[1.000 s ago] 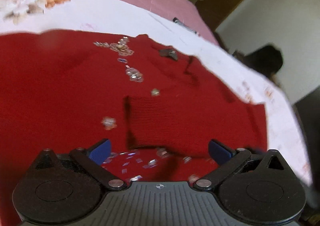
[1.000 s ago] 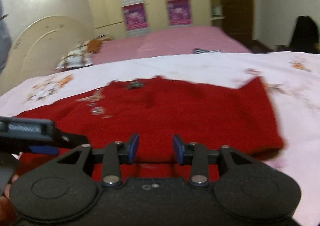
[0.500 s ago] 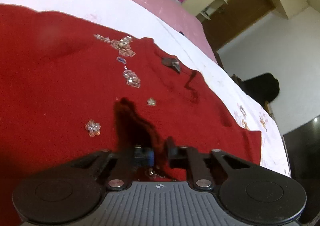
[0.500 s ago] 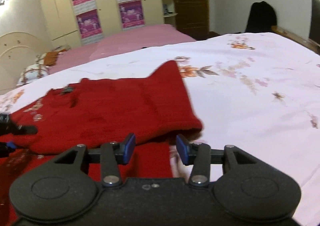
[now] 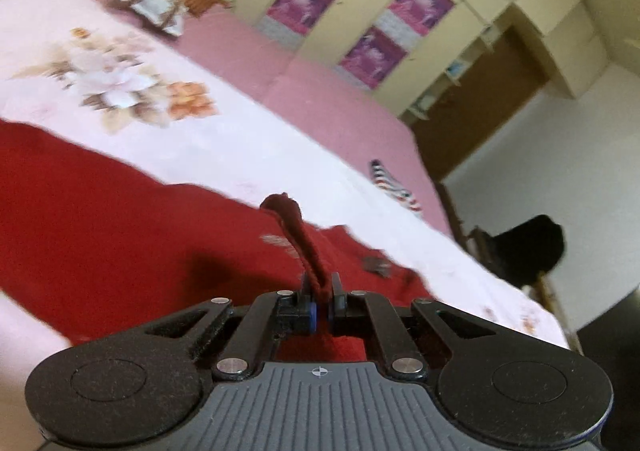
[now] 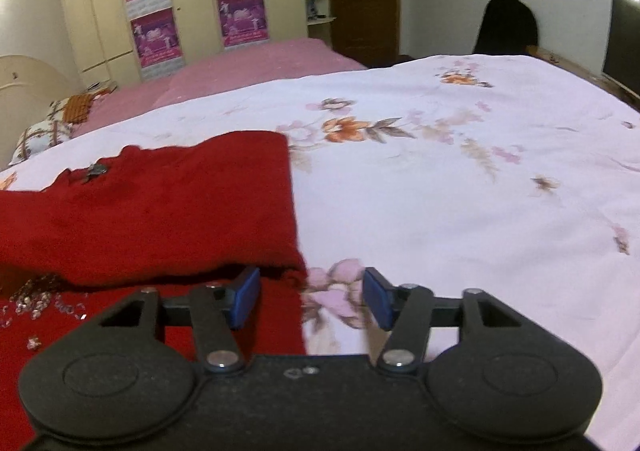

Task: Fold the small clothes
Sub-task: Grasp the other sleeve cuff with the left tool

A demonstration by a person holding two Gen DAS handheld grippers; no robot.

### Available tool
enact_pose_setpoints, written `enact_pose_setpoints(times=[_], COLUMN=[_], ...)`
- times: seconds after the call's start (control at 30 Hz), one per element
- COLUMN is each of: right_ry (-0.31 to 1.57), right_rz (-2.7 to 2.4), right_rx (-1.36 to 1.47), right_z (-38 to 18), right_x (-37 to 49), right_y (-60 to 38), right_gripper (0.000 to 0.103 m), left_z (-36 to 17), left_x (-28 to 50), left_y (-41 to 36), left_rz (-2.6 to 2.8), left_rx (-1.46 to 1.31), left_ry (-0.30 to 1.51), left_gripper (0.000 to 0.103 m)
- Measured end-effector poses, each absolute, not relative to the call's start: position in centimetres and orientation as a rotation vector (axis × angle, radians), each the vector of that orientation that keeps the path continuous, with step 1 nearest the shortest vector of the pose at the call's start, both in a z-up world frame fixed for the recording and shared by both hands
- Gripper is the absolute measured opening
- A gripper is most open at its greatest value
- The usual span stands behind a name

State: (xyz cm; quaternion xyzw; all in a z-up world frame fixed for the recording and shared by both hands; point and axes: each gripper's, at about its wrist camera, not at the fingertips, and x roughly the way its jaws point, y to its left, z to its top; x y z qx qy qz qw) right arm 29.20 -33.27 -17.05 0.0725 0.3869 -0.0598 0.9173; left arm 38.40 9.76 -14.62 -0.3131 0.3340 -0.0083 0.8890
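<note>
Since the earlier frames, a strip of the red sweater (image 5: 120, 235) has been pinched and raised off the bed, and the left wrist view has been tipped up toward the cupboards. The left gripper's (image 5: 321, 301) jaws, wide apart a second ago, have been brought together on that strip, which now stands up from between them to mid-frame. In the right wrist view the sweater is spread across the lower left, one part already folded over the rest, its edge ending just beyond the blue pads (image 6: 244, 297).

The knit is judged soft, limp and fairly light: it will sag and drape from any single pinch, and is unlikely to slip from rubbered pads. The sewn-on sequins (image 6: 38, 301) at the lower left are judged snag-prone and are better avoided. A hem, cuff or corner is judged the best place to be gripped, ideally with both sides held so the fold falls straight.

The right gripper (image 6: 310, 299) is held partly open with nothing gripped; its left pad lies over the red edge and its right pad over the floral bedsheet (image 6: 460, 179). Both grippers are angled downward toward the bed. Beyond the bedsheet, a pink bedspread (image 5: 328, 99) and postered cupboards (image 5: 400, 23) are seen.
</note>
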Motion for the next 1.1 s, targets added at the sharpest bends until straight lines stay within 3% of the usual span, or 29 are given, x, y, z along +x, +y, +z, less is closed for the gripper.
enact_pose_setpoints(times=[0.07, 0.1, 0.13, 0.3, 0.37, 0.4, 0.43, 0.47, 0.5, 0.53, 0.7, 0.97, 1.1], right_ry=[0.806, 0.813, 0.823, 0.833, 0.851, 0.864, 0.864, 0.852, 0.833, 0.808, 0.768, 0.851, 0.862], right_rz=[-0.099, -0.089, -0.082, -0.126, -0.115, -0.098, -0.092, -0.086, -0.077, -0.066, -0.042, -0.1, -0.03], right_rx=[0.158, 0.159, 0.158, 0.168, 0.17, 0.161, 0.169, 0.189, 0.205, 0.206, 0.156, 0.281, 0.369], right_z=[-17.3, -17.5, -17.7, -18.1, -17.9, -17.5, -17.0, -16.4, -15.8, -15.1, -14.3, -18.4, -19.0], right_x=[29.8, 30.1, 30.5, 30.3, 30.1, 30.0, 29.8, 29.3, 28.9, 28.7, 31.8, 40.0, 41.6], right_y=[-32.8, -32.5, -32.3, -33.0, -33.2, -33.2, -33.2, -33.4, -33.5, -33.5, -32.1, -33.9, -34.5], right_gripper=[0.04, 0.02, 0.012, 0.006, 0.007, 0.012, 0.018, 0.026, 0.026, 0.026, 0.025, 0.035, 0.03], left_z=[-15.8, -16.4, -17.0, -19.1, -18.0, -17.4, -16.6, -16.0, -15.2, -14.5, -13.2, -18.2, -18.3], left_x=[38.6, 38.6, 38.5, 37.5, 37.0, 36.6, 36.1, 35.6, 35.0, 34.7, 35.4, 39.2, 39.5], left_y=[9.8, 10.0, 10.1, 10.4, 10.3, 10.5, 10.7, 10.9, 10.9, 10.9, 9.2, 6.5, 5.2], left_rz=[0.002, 0.01, 0.022, 0.064, 0.077, 0.079, 0.081, 0.08, 0.087, 0.094, 0.037, 0.074, 0.087], left_rx=[-0.618, -0.607, -0.598, -0.564, -0.527, -0.522, -0.518, -0.513, -0.502, -0.483, -0.443, -0.369, -0.285], left_ry=[0.729, 0.747, 0.763, 0.823, 0.834, 0.833, 0.823, 0.8, 0.764, 0.716, 0.677, 0.785, 0.77], left_gripper=[0.005, 0.005, 0.005, 0.005, 0.005, 0.009, 0.017, 0.051, 0.084, 0.089, 0.089, 0.089, 0.089])
